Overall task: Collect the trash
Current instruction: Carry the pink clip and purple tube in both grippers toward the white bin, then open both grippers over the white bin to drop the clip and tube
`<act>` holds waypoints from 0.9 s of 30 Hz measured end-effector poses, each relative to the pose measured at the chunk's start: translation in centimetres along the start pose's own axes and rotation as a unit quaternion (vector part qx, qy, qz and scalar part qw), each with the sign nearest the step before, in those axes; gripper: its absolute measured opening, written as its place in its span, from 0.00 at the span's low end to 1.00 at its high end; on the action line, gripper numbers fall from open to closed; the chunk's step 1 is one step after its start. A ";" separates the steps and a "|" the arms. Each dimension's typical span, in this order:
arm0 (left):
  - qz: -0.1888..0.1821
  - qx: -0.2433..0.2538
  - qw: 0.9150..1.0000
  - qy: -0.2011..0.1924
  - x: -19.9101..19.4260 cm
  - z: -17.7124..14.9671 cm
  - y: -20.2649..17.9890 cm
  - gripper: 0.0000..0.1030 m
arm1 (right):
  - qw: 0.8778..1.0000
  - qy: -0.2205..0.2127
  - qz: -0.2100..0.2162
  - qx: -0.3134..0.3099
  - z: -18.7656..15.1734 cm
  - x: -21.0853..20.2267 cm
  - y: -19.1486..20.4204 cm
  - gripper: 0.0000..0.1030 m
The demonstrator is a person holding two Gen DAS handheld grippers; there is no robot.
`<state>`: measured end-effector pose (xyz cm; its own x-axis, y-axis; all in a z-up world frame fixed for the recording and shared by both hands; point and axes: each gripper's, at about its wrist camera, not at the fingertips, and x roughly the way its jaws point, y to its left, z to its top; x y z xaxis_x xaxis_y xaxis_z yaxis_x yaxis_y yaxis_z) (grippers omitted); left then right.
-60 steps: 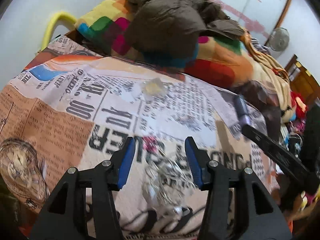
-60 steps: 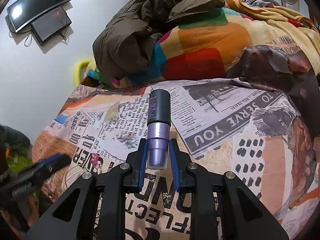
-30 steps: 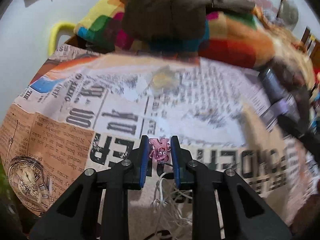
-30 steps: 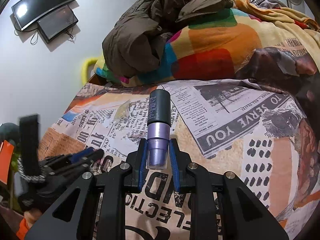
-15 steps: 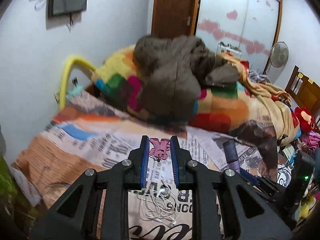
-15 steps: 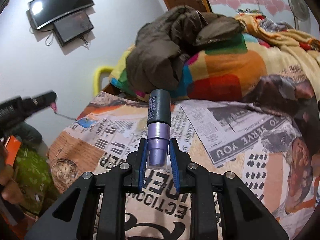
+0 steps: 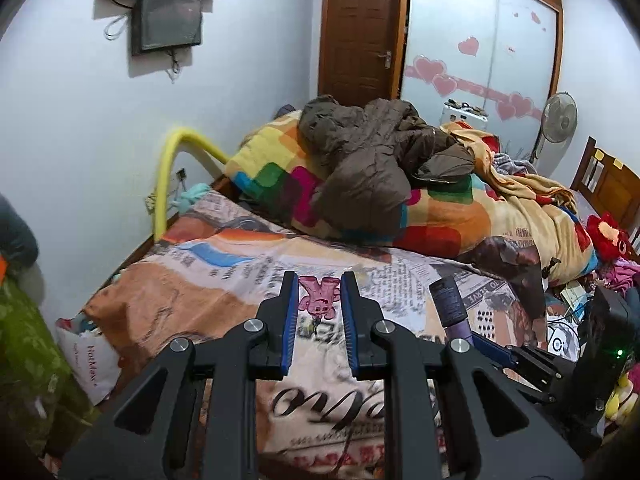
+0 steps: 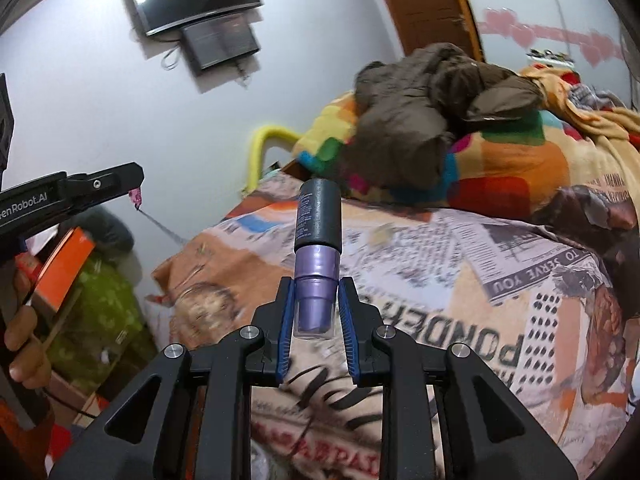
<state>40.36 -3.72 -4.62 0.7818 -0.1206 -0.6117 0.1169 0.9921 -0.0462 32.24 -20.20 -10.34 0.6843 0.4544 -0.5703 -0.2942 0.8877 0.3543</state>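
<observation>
Pinching a soft pink figure (image 7: 319,295) and a glossy purple cylinder (image 8: 316,276).

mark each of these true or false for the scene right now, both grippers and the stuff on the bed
1. The left gripper is clamped on a small pink figure. True.
2. The right gripper is empty. False: it holds a purple tube with a dark cap.
3. A brown jacket lies on the colourful blanket. True.
4. The tube's dark cap points back toward the gripper's body. False: the cap sticks out forward, past the fingertips.
5. The bedspread is plain white. False: it has a newspaper print.
</observation>
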 end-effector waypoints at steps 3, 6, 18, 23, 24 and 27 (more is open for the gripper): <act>0.008 -0.011 1.000 -0.007 -3.3 -1.2 2.0 0.19 | 1.000 0.001 0.007 -0.021 -0.4 -1.2 2.8 0.20; 0.023 -0.018 0.999 -0.014 -6.4 -2.7 4.1 0.19 | 0.999 -0.001 0.017 -0.039 -0.7 -2.4 5.3 0.20; 0.058 -0.069 0.996 0.005 -14.7 -10.5 13.0 0.19 | 0.995 0.023 0.065 -0.077 -3.9 -3.3 13.9 0.20; 0.079 -0.085 0.993 0.034 -15.6 -14.9 15.7 0.19 | 0.990 0.057 0.079 -0.100 -6.2 -1.8 16.8 0.20; 0.082 -0.091 0.992 0.039 -15.8 -15.8 16.3 0.19 | 0.990 0.062 0.080 -0.104 -6.6 -1.7 17.2 0.20; 0.082 -0.119 0.988 0.051 -15.7 -18.3 17.6 0.19 | 0.986 0.086 0.086 -0.117 -8.3 -0.6 18.8 0.20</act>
<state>18.89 16.26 -10.27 0.7119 0.0339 -0.7015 -0.1619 0.9799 -0.1170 20.78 -3.20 -9.50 0.4934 0.5871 -0.6417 -0.5557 0.7804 0.2867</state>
